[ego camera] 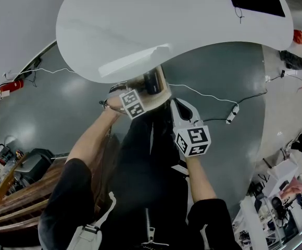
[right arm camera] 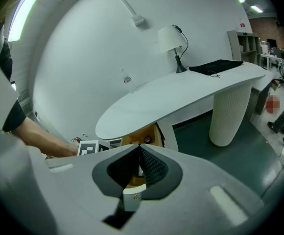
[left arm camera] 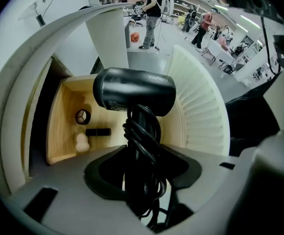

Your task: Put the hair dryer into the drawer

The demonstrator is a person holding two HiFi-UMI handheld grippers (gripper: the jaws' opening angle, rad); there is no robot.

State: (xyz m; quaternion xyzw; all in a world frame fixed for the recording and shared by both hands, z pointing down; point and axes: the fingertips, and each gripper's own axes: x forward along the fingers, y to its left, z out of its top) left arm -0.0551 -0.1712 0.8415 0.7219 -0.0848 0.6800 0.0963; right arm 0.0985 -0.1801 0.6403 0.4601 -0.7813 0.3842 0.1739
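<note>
The left hand-held gripper (left arm camera: 142, 176) clamped the hair dryer (left arm camera: 134, 91) by its cord-wrapped handle. The handle pointed straight ahead and the barrel lay crosswise, just above the open wooden drawer (left arm camera: 66, 106) under the white desk (ego camera: 140, 30). The right hand-held gripper (right arm camera: 138, 151), jaws together and empty, hung farther back.

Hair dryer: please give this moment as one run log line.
left gripper: shut on hair dryer | hair dryer: held at open drawer, not yet released | right gripper: shut, empty
</note>
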